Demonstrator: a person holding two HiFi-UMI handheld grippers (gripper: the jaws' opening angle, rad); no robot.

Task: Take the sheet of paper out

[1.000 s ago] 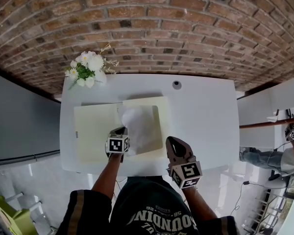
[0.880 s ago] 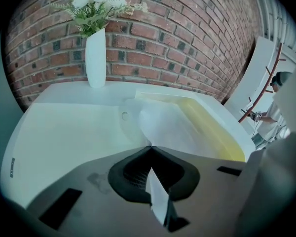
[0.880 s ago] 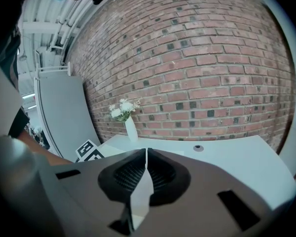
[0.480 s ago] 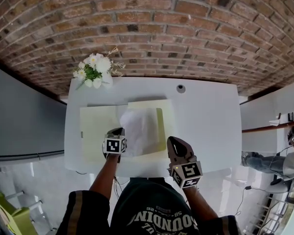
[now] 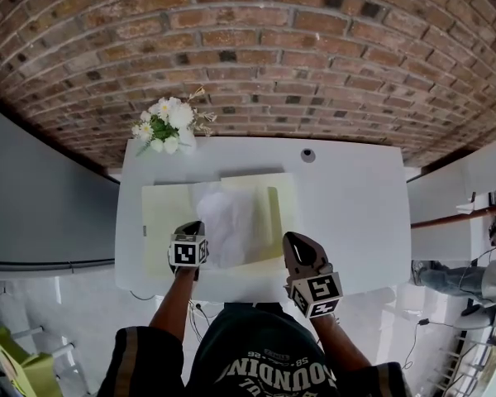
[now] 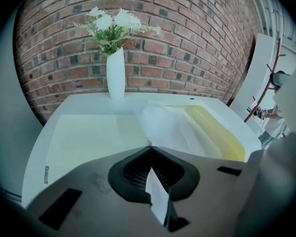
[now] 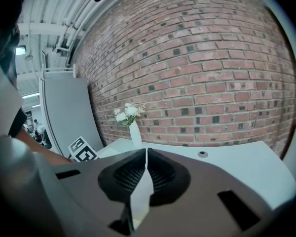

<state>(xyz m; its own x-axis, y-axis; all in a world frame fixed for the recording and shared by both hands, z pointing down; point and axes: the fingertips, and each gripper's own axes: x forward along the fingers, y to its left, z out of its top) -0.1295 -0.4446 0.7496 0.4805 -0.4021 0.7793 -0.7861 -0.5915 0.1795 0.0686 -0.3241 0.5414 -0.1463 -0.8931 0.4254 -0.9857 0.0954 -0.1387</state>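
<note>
Flowers [image 5: 167, 126] stand at the worktop's [image 5: 347, 213] back left corner. An open folder [image 5: 161, 222] lies front left. The left tongs [image 5: 196, 226] are clenched on the sheet [image 5: 227, 222], which bows over the folder. The right tongs [image 5: 293, 240] are clenched, empty, at the front edge.

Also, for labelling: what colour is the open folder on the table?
The folder is pale yellow, clearest in the head view.
</note>
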